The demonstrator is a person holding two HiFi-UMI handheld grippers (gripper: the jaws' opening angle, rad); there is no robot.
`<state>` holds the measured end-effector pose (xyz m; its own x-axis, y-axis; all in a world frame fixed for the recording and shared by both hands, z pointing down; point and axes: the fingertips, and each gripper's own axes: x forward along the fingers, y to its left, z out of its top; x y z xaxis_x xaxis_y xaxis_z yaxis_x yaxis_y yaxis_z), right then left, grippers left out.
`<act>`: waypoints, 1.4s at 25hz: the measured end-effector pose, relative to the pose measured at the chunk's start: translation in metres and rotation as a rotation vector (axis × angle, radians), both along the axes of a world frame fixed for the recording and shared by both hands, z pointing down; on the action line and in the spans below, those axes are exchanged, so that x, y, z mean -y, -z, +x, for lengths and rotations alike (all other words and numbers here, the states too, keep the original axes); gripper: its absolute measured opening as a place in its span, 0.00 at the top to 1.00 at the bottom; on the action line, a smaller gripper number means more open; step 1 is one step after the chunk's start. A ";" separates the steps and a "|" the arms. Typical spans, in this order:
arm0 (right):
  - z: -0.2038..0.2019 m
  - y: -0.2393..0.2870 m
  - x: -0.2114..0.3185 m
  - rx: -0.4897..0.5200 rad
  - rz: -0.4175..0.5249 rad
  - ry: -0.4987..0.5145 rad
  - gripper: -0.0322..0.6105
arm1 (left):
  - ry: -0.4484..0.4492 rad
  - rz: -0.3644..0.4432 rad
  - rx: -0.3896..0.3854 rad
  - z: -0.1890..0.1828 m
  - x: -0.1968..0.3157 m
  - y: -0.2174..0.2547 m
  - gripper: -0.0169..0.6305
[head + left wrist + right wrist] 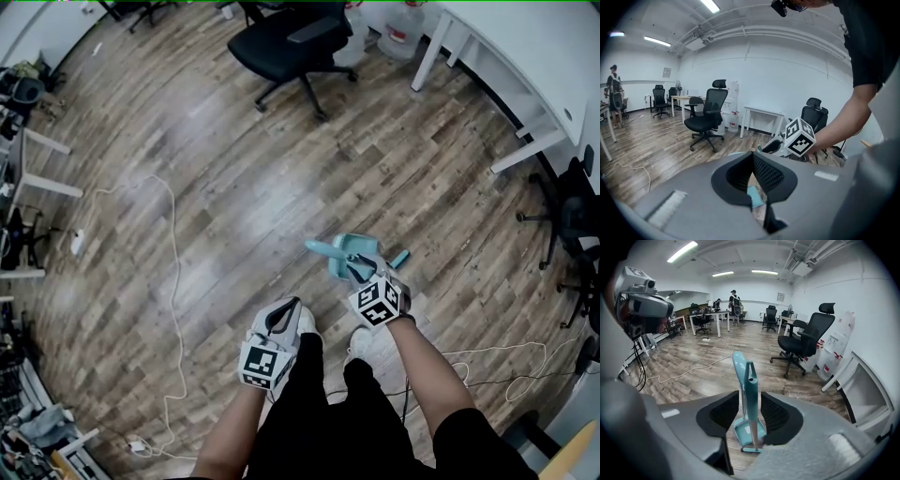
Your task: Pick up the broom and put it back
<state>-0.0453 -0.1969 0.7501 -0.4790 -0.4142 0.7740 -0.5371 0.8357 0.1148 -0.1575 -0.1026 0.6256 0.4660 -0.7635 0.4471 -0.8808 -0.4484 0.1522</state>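
We view a wood-plank floor [234, 187], office chair [291, 42] & white desk [525, 47]. R gripper [750, 413] released, jaws wide either side of the teal broom handle [750, 380]. L gripper [753, 173] clenched, empty.

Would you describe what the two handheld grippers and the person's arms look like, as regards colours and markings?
The left gripper and right gripper each have a light grey body, black ribbed pads and a cube with black-and-white square markers. The person wears a black short sleeve; forearms are bare.
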 end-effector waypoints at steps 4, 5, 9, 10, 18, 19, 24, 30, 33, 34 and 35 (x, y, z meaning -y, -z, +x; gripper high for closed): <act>-0.001 -0.007 0.003 -0.024 -0.001 0.006 0.72 | -0.003 -0.013 -0.001 0.000 -0.007 -0.002 0.95; 0.000 -0.008 0.004 -0.027 -0.001 0.004 0.74 | -0.001 -0.015 -0.002 -0.001 -0.008 -0.002 0.95; 0.000 -0.010 0.002 -0.026 -0.001 0.006 0.79 | 0.018 -0.020 -0.008 -0.007 -0.010 -0.005 0.95; 0.000 -0.011 0.001 -0.027 0.001 0.007 0.79 | 0.025 -0.020 -0.010 -0.009 -0.011 -0.006 0.95; 0.015 -0.004 -0.005 -0.017 0.035 -0.026 0.81 | 0.022 -0.025 -0.016 -0.007 -0.017 -0.010 0.95; 0.017 -0.003 -0.006 -0.017 0.042 -0.031 0.81 | 0.021 -0.022 -0.016 -0.006 -0.017 -0.010 0.95; 0.030 0.001 -0.014 -0.021 0.065 -0.059 0.81 | 0.007 -0.009 -0.015 0.000 -0.018 -0.005 0.95; 0.053 0.008 -0.026 -0.022 0.079 -0.077 0.81 | -0.002 -0.003 -0.016 0.010 -0.023 0.003 0.95; 0.066 0.012 -0.030 -0.024 0.088 -0.086 0.81 | -0.012 -0.002 -0.019 0.018 -0.028 0.002 0.95; 0.070 0.013 -0.031 -0.025 0.090 -0.088 0.81 | -0.018 0.007 -0.021 0.021 -0.030 0.001 0.95; 0.074 0.015 -0.032 -0.026 0.093 -0.092 0.81 | -0.024 0.013 -0.023 0.023 -0.030 0.000 0.95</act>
